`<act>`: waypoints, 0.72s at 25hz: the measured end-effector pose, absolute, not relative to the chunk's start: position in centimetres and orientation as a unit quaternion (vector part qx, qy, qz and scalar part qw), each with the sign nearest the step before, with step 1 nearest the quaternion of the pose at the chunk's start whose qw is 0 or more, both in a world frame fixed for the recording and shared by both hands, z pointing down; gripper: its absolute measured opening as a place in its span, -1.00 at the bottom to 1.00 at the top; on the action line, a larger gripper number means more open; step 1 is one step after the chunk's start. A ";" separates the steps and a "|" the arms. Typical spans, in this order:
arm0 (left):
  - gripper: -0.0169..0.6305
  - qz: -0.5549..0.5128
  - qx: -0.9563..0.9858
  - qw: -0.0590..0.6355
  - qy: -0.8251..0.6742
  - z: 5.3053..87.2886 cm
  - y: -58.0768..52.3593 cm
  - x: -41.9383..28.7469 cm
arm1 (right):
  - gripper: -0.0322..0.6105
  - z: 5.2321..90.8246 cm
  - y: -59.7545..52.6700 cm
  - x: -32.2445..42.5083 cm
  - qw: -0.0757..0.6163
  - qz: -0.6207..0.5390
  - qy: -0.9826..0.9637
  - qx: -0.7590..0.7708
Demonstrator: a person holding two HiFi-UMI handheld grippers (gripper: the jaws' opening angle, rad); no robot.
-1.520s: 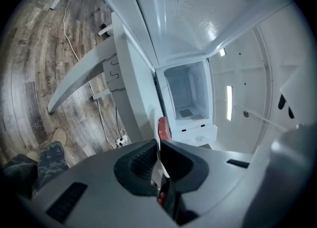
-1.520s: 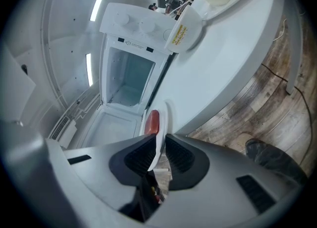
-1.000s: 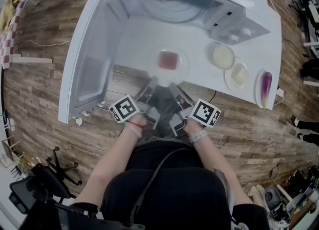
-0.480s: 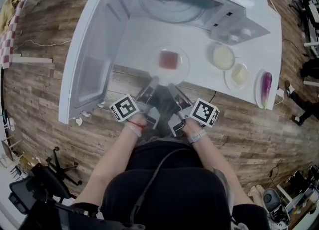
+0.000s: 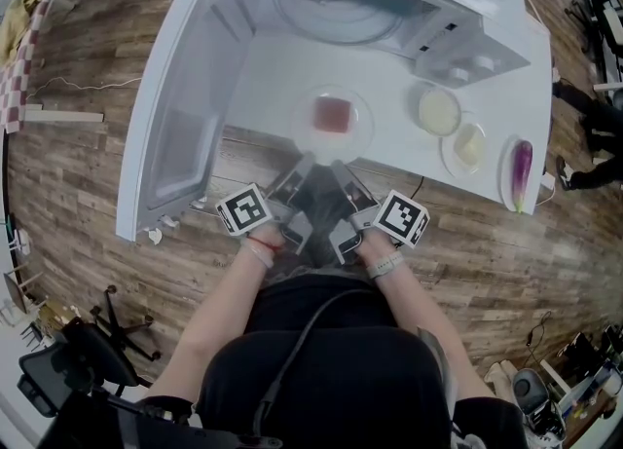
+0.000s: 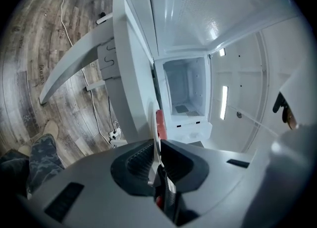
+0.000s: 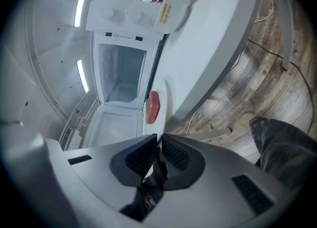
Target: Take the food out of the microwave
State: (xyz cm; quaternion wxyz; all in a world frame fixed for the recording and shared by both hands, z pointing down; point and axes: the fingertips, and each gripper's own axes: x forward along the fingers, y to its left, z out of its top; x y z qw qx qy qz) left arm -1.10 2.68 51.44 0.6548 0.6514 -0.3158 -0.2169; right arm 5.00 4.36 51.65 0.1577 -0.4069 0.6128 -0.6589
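Note:
A clear glass plate (image 5: 358,135) with a red slab of food (image 5: 333,113) sits on the white table, just in front of the open microwave (image 5: 362,11). My left gripper (image 5: 304,164) and right gripper (image 5: 337,168) are side by side, each shut on the plate's near rim. The left gripper view shows the plate (image 6: 154,123) edge-on between the jaws of the left gripper (image 6: 156,154), with the red food (image 6: 160,123) beyond. In the right gripper view the right gripper (image 7: 159,148) pinches the plate (image 7: 161,104), and the food (image 7: 152,107) lies ahead.
The microwave door (image 5: 185,116) hangs open at the left. To the right on the white table (image 5: 263,77) stand two small dishes (image 5: 439,111) (image 5: 468,145) and a purple eggplant (image 5: 521,172). A person's legs (image 5: 587,96) are at the right edge.
The plate and both grippers have shifted very slightly to the right. The person at the right edge has walked further along the floor.

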 end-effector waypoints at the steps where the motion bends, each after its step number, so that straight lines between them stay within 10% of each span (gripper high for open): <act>1: -0.85 -0.224 0.647 0.660 -0.311 51.4 2.8 -1.1 | -0.76 51.7 4.3 5.0 0.158 -0.658 0.614 -0.408; 18: -0.86 -0.130 0.705 0.624 -0.311 51.7 5.7 -3.0 | -0.76 51.6 3.7 5.0 0.169 -0.650 0.614 -0.414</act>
